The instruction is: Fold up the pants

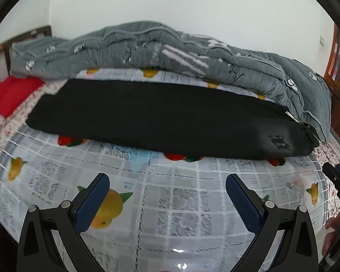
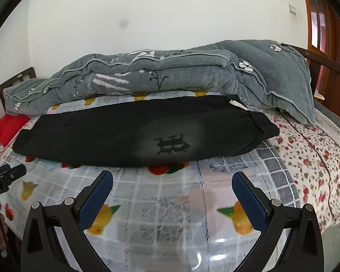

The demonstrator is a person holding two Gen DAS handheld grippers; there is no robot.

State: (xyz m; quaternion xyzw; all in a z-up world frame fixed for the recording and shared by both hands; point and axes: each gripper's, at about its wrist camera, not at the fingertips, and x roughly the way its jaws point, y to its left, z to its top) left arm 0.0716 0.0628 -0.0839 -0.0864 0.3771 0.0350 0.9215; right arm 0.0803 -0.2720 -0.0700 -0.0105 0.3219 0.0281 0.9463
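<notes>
The pants (image 2: 133, 131) lie as a long black strip across the bed, already doubled leg on leg by the look of it, with the waistband (image 2: 264, 128) at the right end and the cuffs (image 1: 37, 119) at the left, a dark embroidered logo (image 2: 171, 145) facing up near the waist. Both tongs hover short of the pants' near edge, touching nothing: the left gripper (image 1: 167, 182) has its jaws spread wide and empty, and the right gripper (image 2: 172, 180) is equally wide and empty. The step in hand seems to be the reach for the next fold, likely bringing one end over the other. To do it well, each gripper should probably pinch through both layers at a corner of the same end, one on the near edge and one on the far edge, then lift just enough to clear the cloth and lay that end squarely on the other so the edges line up; soft knit like this may sag or slide if grabbed by one layer only. The pants rest on a glossy fruit-print mat (image 1: 170, 204), slick enough that dragging could shift the whole garment. Behind the pants lies a bunched grey quilt (image 2: 147, 77), close to their far edge. Left of the cuffs sits a red cloth (image 1: 13, 95); right of the waistband a floral sheet (image 2: 310, 154) shows. Beyond the quilt is a white wall (image 2: 170, 11), with a wooden door (image 2: 324, 34) to the right of it.
</notes>
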